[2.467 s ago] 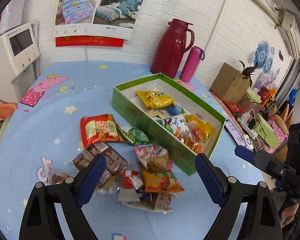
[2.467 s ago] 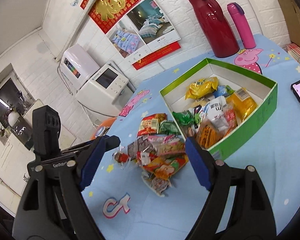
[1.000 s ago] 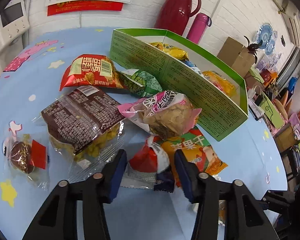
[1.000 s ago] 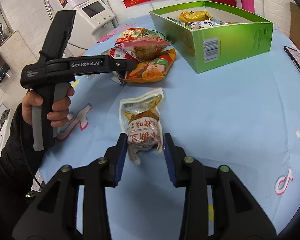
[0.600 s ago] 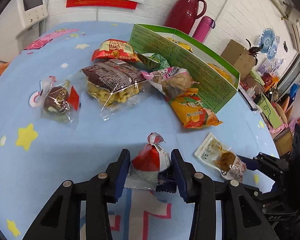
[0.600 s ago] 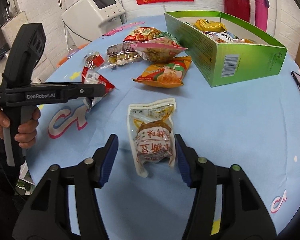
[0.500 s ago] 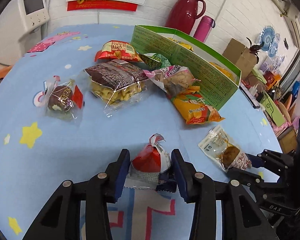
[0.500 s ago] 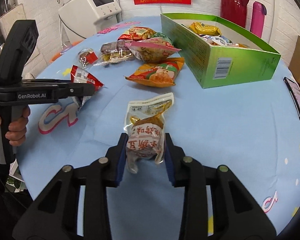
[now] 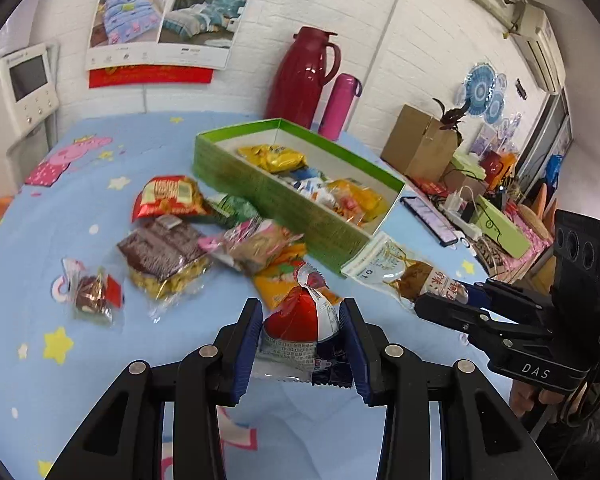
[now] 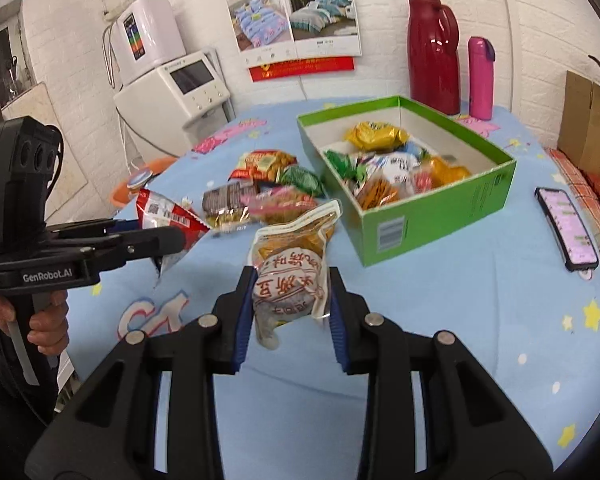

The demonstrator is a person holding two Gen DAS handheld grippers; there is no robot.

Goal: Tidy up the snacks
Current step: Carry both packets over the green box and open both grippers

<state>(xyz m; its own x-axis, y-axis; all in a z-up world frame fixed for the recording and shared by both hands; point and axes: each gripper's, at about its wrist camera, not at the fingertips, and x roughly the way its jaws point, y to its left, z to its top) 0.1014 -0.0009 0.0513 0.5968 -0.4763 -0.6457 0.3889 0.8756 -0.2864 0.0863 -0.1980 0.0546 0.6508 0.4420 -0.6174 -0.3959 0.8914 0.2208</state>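
My left gripper [image 9: 300, 344] is shut on a red and white snack packet [image 9: 302, 332], held above the blue tablecloth. My right gripper [image 10: 290, 312] is shut on a clear pouch with red print [image 10: 290, 276], also lifted off the table. The same pouch [image 9: 404, 272] shows in the left wrist view, the red packet [image 10: 164, 212] in the right wrist view. A green box [image 10: 432, 208] holding several snacks stands beyond both. Loose packets [image 9: 168, 252] lie left of the green box [image 9: 260, 184].
A dark red thermos [image 10: 434, 52] and a pink bottle [image 10: 481, 78] stand behind the box by the wall. A phone [image 10: 566, 228] lies on the cloth right of the box. A person's hand [image 10: 46, 320] holds the left gripper's handle. A white appliance [image 10: 180, 92] stands off the table's left.
Both grippers have risen from the table with their packets and now point toward the green box. The right gripper shut on the pouch after briefly widening.
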